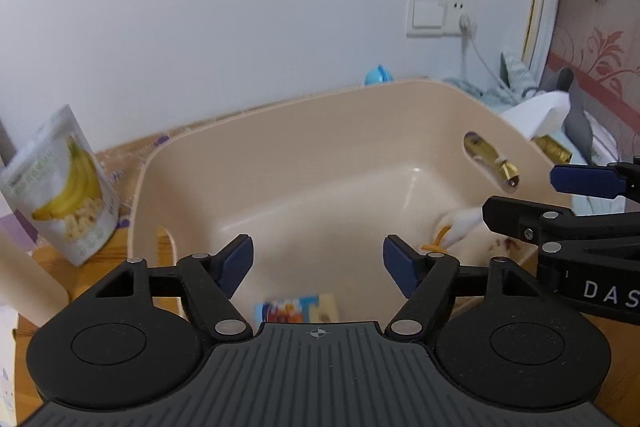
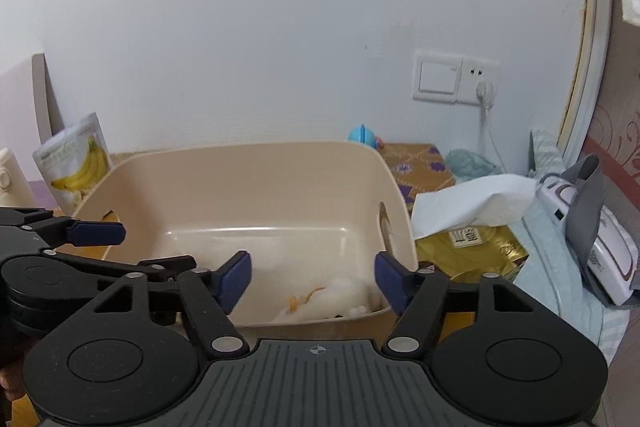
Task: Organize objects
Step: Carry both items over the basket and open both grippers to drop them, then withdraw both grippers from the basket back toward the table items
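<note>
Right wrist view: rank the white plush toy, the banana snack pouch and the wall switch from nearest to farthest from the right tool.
1. White plush toy: inside the beige bin, just ahead of the open right tool.
2. Banana snack pouch: upright beyond the bin's far left corner.
3. Wall switch: on the wall behind, up and to the right.

White wall (image 2: 240,27), switch-and-socket plate (image 2: 456,83)
</note>
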The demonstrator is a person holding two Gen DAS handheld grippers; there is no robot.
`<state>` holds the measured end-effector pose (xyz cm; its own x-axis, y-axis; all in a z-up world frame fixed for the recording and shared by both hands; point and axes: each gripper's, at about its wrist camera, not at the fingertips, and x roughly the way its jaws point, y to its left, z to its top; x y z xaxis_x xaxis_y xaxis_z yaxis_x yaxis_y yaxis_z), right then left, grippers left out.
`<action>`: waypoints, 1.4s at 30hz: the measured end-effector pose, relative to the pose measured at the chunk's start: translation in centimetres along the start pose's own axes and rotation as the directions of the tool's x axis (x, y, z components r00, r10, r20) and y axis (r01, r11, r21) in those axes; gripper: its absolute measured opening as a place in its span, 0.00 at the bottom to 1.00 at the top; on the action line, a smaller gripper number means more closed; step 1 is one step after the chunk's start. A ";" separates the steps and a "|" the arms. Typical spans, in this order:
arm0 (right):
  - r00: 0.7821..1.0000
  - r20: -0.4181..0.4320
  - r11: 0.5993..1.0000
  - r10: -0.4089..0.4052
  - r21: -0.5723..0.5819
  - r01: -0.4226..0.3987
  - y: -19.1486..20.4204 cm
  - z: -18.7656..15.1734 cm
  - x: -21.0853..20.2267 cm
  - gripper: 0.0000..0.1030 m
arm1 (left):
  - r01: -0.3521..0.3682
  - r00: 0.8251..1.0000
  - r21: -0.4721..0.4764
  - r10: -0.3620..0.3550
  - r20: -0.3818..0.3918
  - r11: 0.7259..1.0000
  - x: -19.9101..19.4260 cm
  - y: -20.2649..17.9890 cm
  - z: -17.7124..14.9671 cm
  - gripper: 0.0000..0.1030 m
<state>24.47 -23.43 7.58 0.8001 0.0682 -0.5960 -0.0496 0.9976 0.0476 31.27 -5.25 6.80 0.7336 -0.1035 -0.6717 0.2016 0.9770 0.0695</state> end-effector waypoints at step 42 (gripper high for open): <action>0.995 -0.085 0.997 0.052 -0.053 -0.057 4.4 -10.0 -6.0 1.00 | -0.079 0.997 0.041 0.079 -0.006 0.996 -10.3 5.0 -11.2 0.81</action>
<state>13.45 -19.39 3.32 0.7428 0.1207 -0.6586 -0.1266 0.9912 0.0389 17.47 2.82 5.85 0.7432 -0.0246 -0.6686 0.1692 0.9738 0.1523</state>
